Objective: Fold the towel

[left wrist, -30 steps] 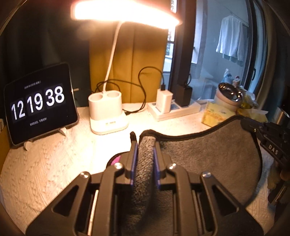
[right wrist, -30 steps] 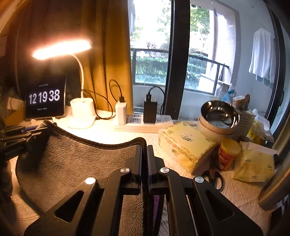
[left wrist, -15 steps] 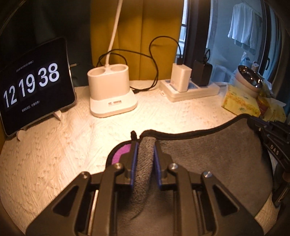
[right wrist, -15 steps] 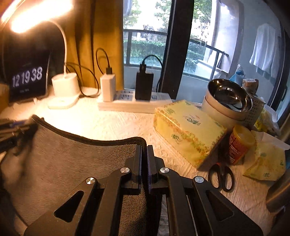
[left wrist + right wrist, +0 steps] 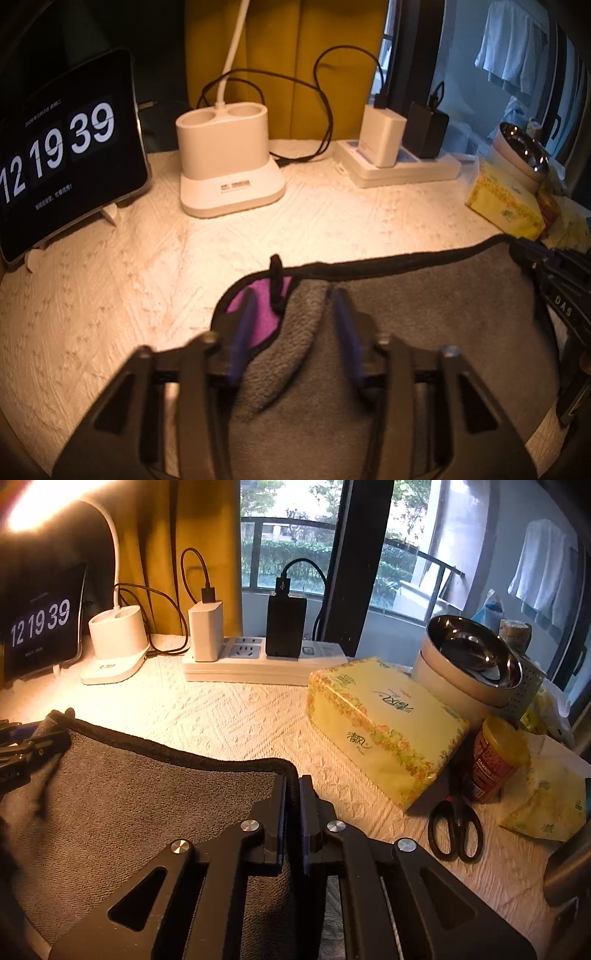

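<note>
- Grey terry towel with black edging [image 5: 424,314] lies doubled over on the white quilted table cover [image 5: 147,277].
- Left gripper [image 5: 291,314]: fingers spread wide, corner released.
- Right gripper [image 5: 291,797]: clamped on towel's other corner; release and further folds likely remain.

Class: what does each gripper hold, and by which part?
Right gripper: the towel, by its near right corner. Left gripper: nothing; it is open.

A tablet clock [image 5: 62,147] reading 12 19 39 leans on its stand at the left of the bench [image 5: 110,280]. Beside it stands a white lamp base [image 5: 229,166], then a power strip [image 5: 258,661] carrying a white charger [image 5: 205,629] and a black charger [image 5: 286,626]. A yellow tissue box [image 5: 384,723], steel bowl [image 5: 476,657], jar [image 5: 495,760] and scissors [image 5: 456,827] sit at the right.
</note>
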`<state>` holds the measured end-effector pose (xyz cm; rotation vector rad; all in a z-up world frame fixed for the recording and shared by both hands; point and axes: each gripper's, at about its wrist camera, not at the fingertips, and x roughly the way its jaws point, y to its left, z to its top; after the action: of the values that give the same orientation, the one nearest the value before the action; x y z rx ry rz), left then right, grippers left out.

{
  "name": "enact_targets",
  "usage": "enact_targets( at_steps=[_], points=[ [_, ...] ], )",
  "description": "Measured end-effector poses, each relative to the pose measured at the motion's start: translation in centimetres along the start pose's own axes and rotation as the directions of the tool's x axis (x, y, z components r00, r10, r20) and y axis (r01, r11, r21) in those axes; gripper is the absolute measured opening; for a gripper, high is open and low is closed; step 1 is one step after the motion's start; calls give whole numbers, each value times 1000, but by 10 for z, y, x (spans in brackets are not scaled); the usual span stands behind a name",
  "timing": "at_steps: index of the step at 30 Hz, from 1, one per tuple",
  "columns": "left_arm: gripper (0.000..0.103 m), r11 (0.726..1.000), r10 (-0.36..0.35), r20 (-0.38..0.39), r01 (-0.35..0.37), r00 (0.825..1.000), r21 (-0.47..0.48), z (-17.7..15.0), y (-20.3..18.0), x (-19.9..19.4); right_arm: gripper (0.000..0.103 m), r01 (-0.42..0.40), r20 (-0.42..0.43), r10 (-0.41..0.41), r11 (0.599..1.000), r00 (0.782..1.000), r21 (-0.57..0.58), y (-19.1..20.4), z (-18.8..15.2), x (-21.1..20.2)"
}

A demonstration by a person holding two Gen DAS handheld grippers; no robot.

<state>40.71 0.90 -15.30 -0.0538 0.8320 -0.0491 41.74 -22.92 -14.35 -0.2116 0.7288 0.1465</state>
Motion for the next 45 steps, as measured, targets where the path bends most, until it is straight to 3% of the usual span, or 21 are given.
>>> enact_targets(
  at_steps=[5, 7, 9, 15, 25, 38, 45],
  points=[
    [56, 1000, 7, 13, -7, 1000, -3, 2, 0, -6, 32, -1, -16, 1, 1000, 1000, 22, -5, 0, 2],
    [79, 1000, 19, 18, -19, 1000, 14, 1, -3, -10, 44, 2, -16, -2, 1000, 1000, 31, -7, 0, 2],
    [84, 999, 23, 36, -24, 999, 34, 1, -7, -17, 53, 6, -10, -6, 999, 1000, 49, -10, 0, 1],
    [93, 998, 44, 68, -47, 997, 43, -1, -8, -37, 53, 25, 16, -27, 996, 1000, 85, -16, -2, -12],
    [93, 999, 42, 93, -44, 995, 16, -11, -8, -69, 53, -14, 51, 9, 995, 999, 97, -11, -8, -51],
    [93, 999, 18, 106, -14, 994, -39, -45, -3, -110, 53, -47, 61, 43, 996, 997, 78, 9, -39, -101],
    [93, 997, 67, 127, -62, 990, -42, -67, 3, -133, 53, -40, 88, 32, 994, 996, 98, 11, -52, -128]
  ],
)
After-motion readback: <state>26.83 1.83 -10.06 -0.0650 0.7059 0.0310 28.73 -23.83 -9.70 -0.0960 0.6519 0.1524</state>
